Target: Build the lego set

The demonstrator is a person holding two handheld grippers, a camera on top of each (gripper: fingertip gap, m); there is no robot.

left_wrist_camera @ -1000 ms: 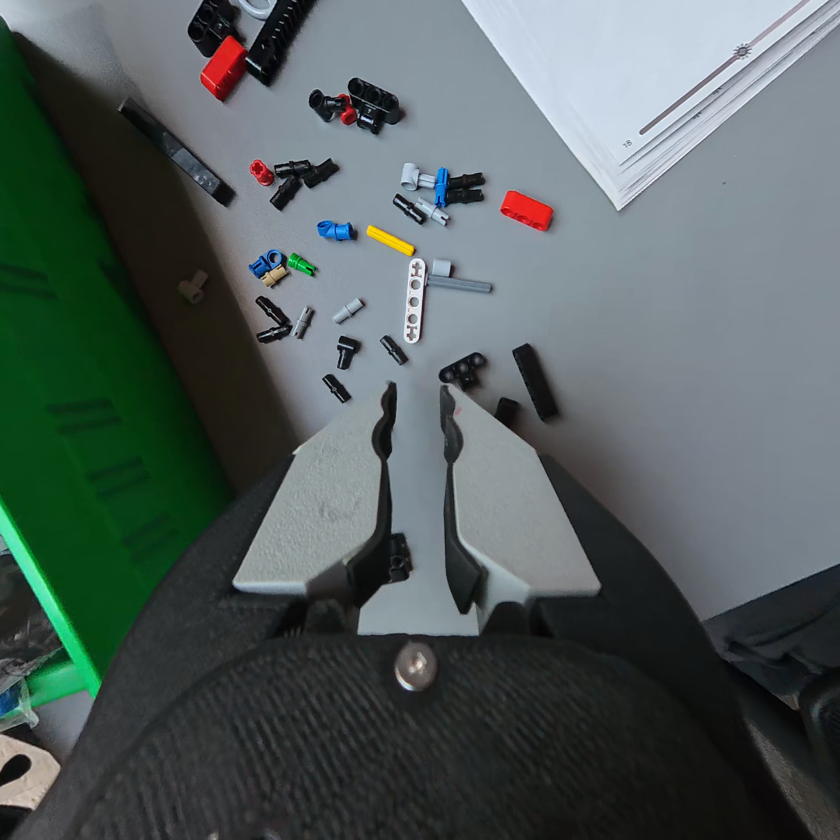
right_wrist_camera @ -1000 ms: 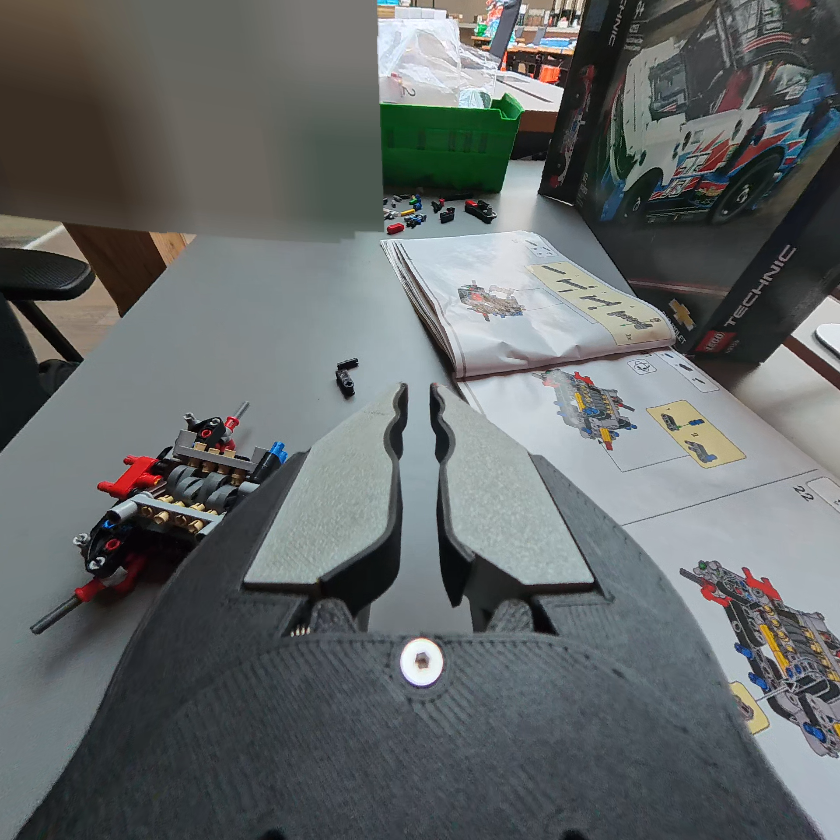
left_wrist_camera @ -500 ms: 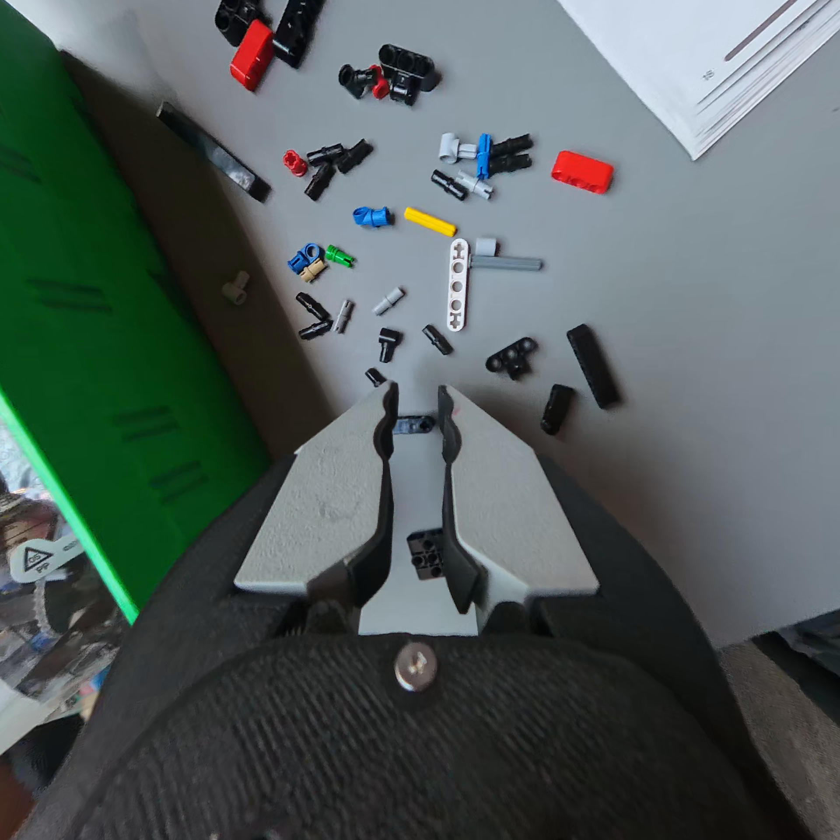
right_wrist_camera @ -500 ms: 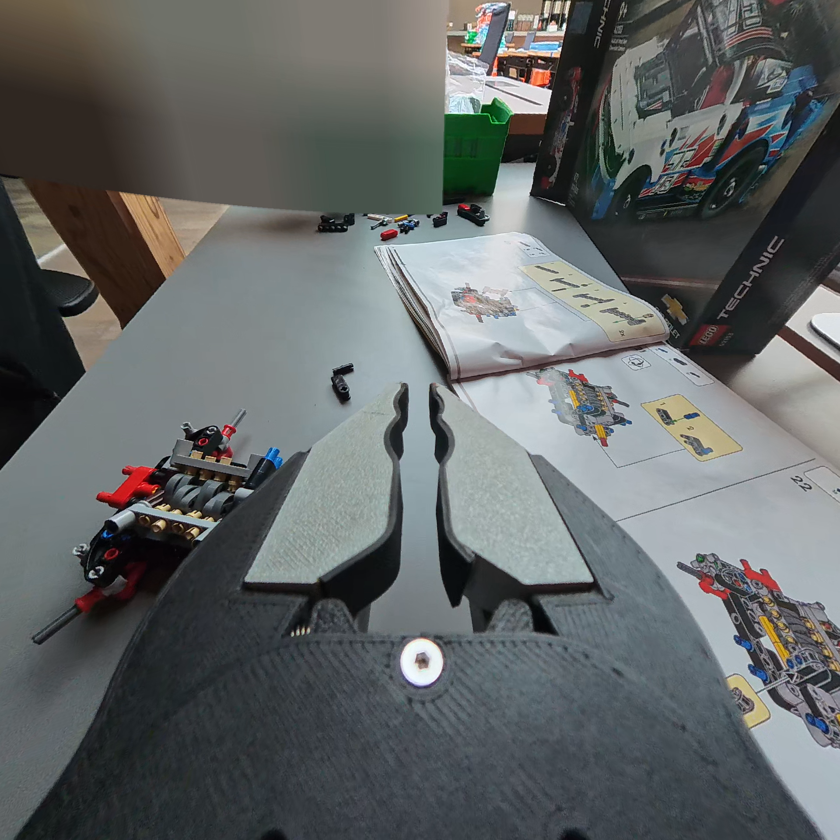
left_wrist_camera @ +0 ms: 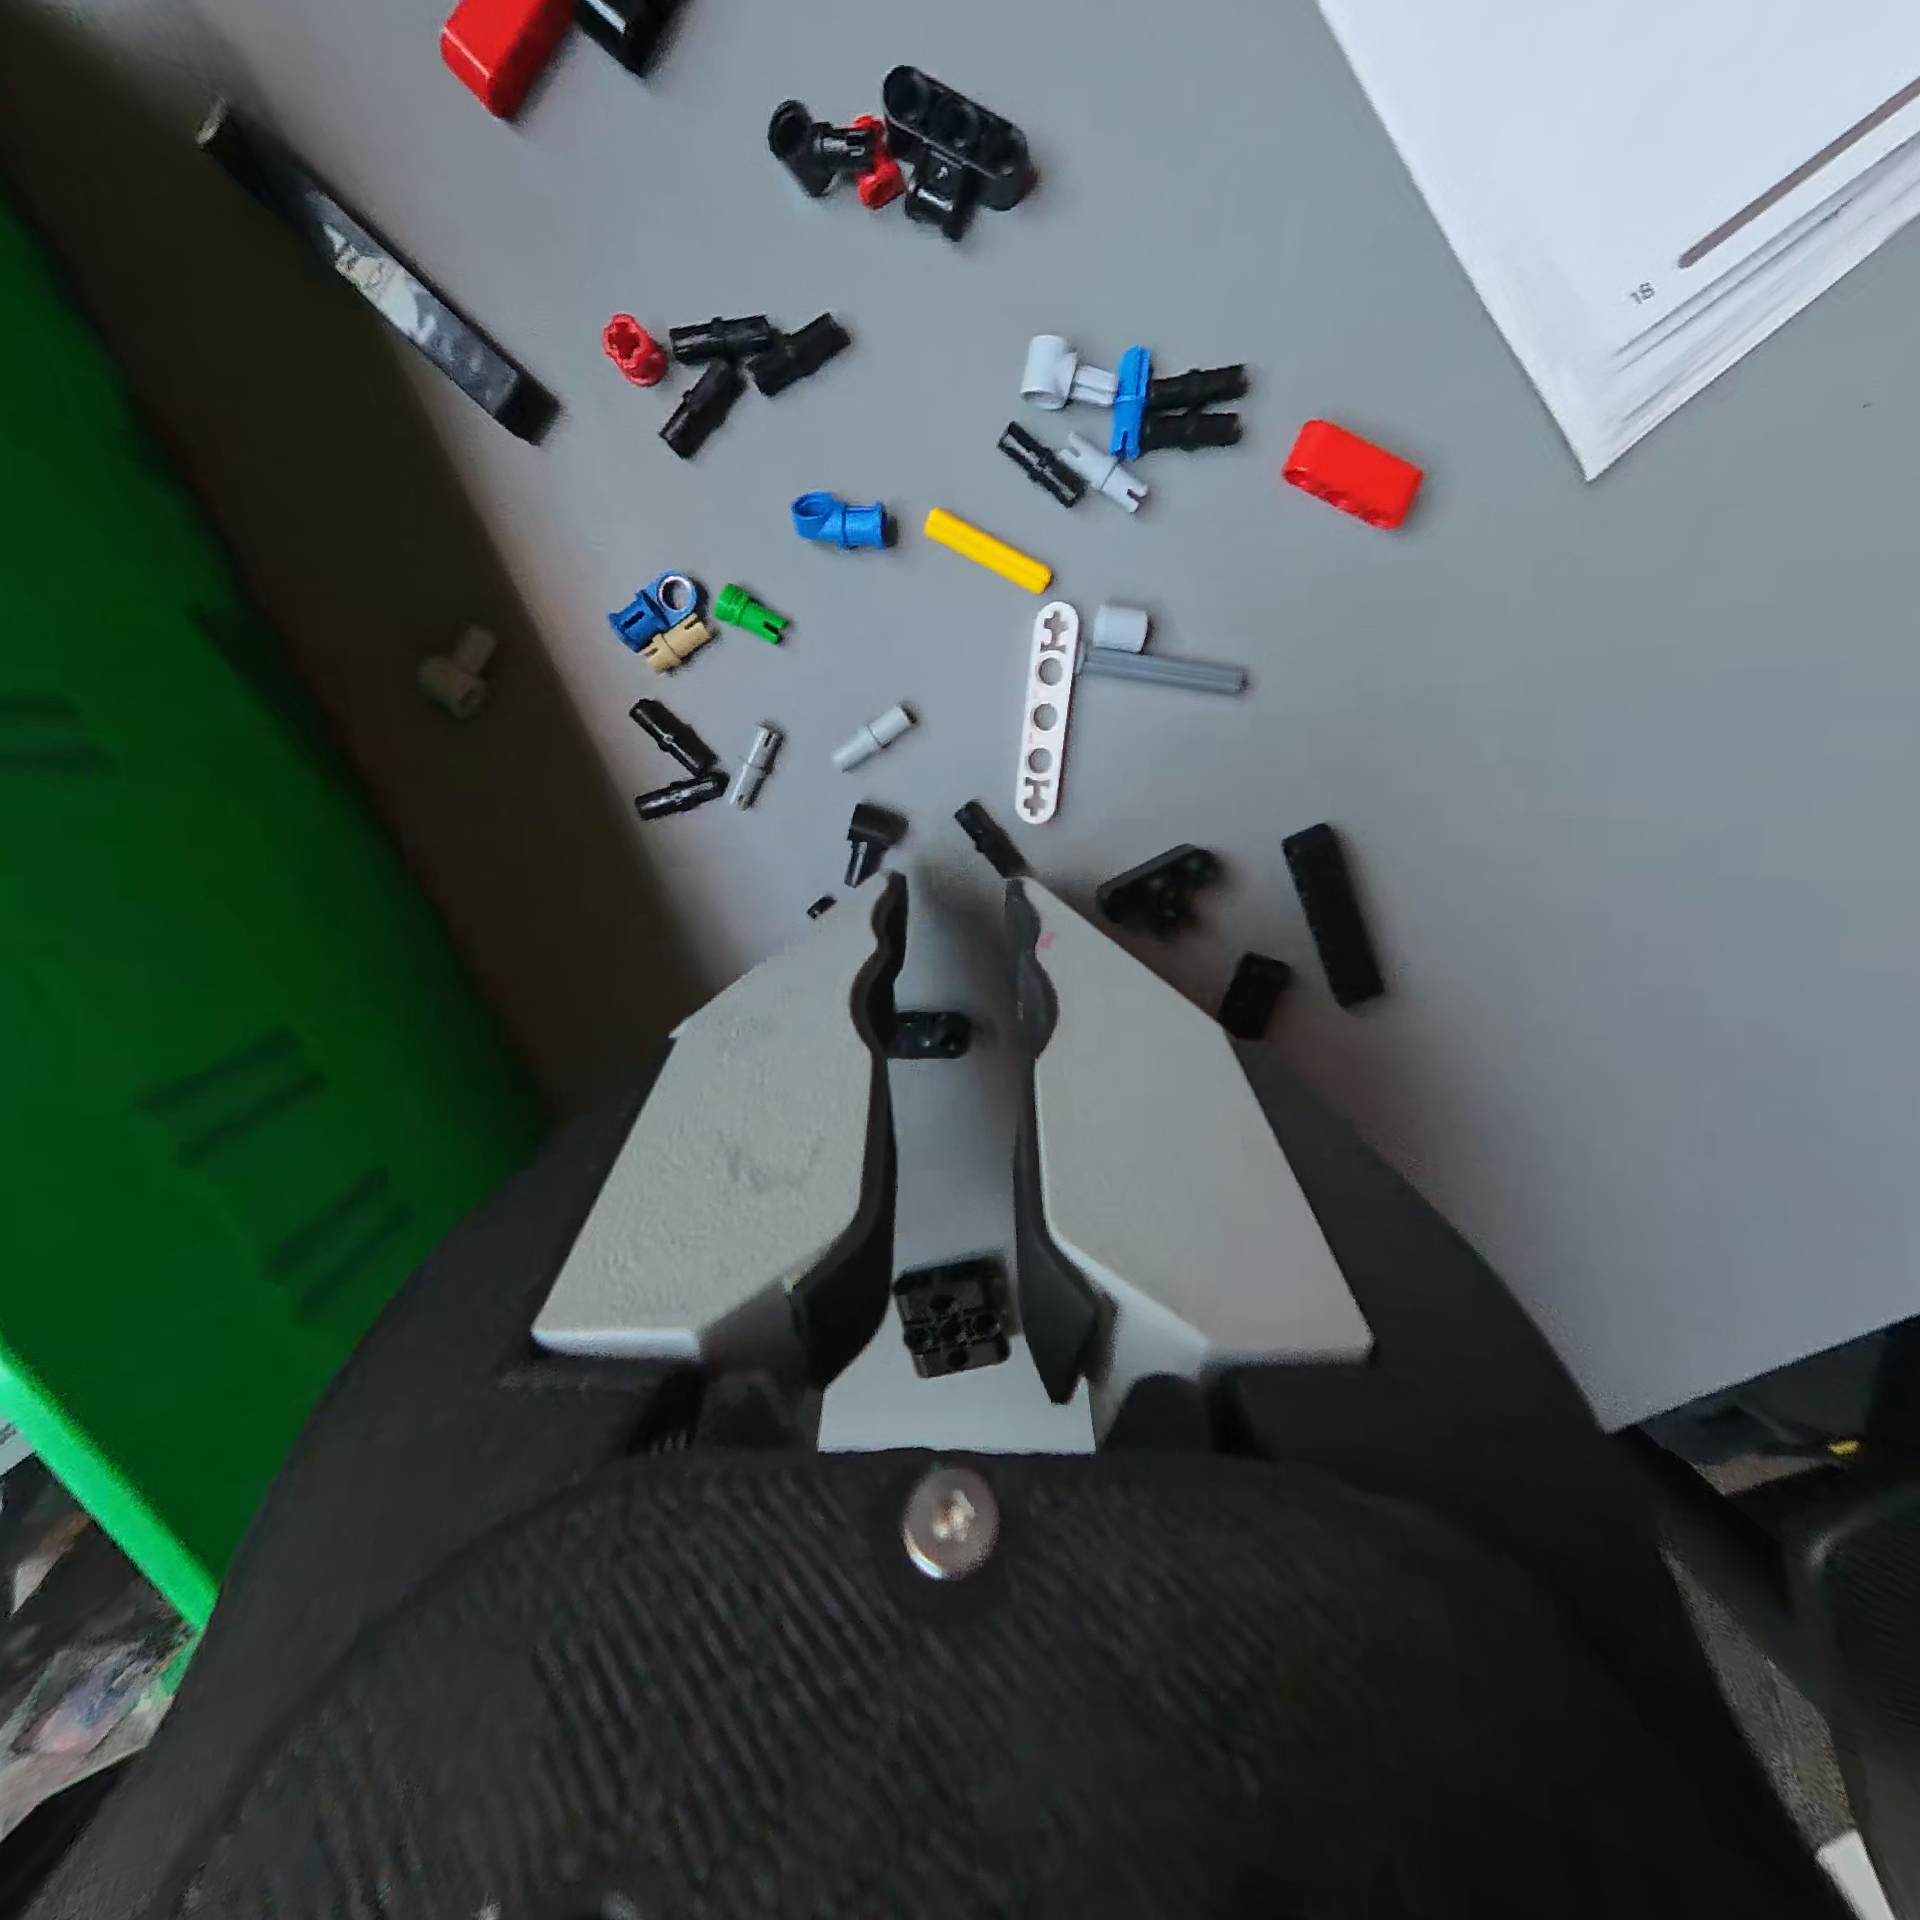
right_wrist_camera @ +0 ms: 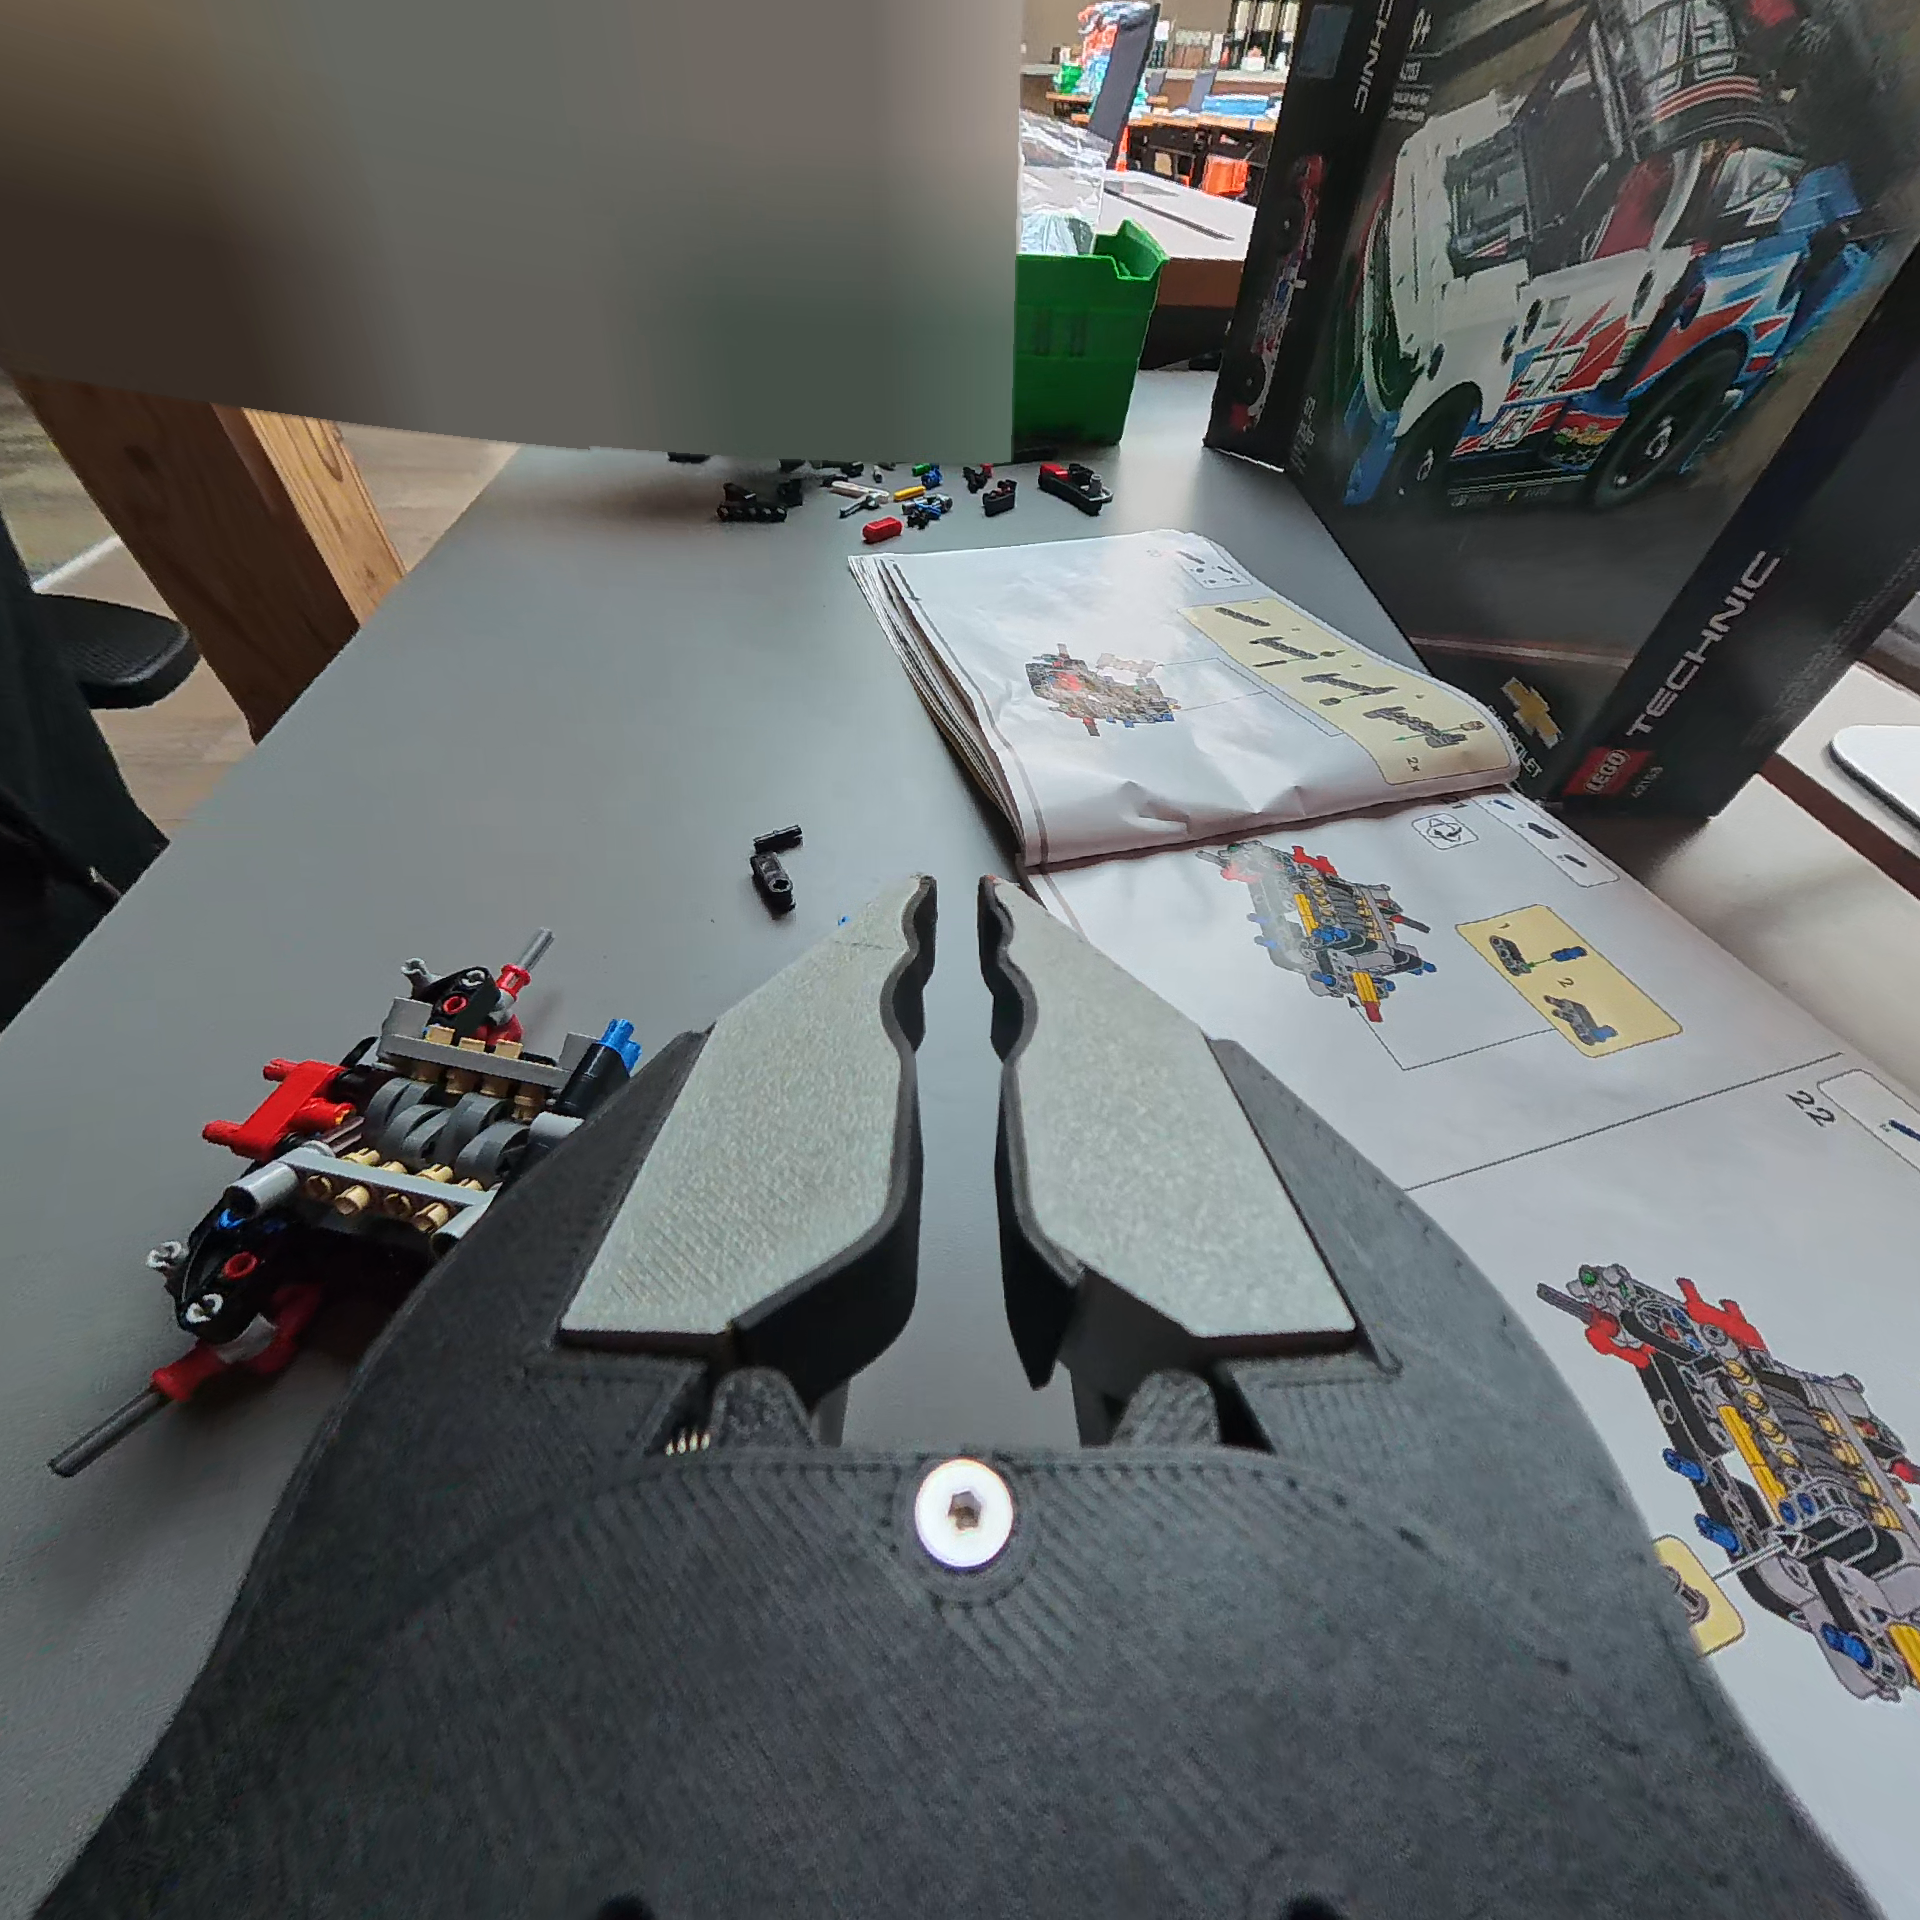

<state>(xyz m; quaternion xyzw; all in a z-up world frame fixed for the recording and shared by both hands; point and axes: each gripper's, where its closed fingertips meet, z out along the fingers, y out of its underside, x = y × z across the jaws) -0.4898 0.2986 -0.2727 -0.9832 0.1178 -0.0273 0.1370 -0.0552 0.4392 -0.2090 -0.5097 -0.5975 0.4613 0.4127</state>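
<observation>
Over the grey bench point(left_wrist_camera: 1558, 935), the left wrist view looks down on the left hand-held gripper point(left_wrist_camera: 954, 899), its jaws a narrow gap apart and gripping nothing. A small black connector point(left_wrist_camera: 928, 1035) lies on the bench in that gap, and a black square block point(left_wrist_camera: 951, 1317) sits nearer, between the finger bases. Scattered loose pieces lie beyond the tips: a white beam point(left_wrist_camera: 1045, 713), a yellow axle point(left_wrist_camera: 987, 550), a red brick point(left_wrist_camera: 1352, 474) to the far right. A green bin point(left_wrist_camera: 208, 935) stands at the left; a white booklet corner point(left_wrist_camera: 1662, 187) shows far right.

From the right wrist view, the right hand-held gripper point(right_wrist_camera: 956, 888) hovers above the bench with jaws narrowly parted and empty. The partly built lego assembly point(right_wrist_camera: 384, 1132) rests at near left. Two small black pins point(right_wrist_camera: 774, 860) lie just beyond the tips. The open instruction booklet point(right_wrist_camera: 1195, 707) spreads to the right, the set's box point(right_wrist_camera: 1621, 343) standing behind it.
</observation>
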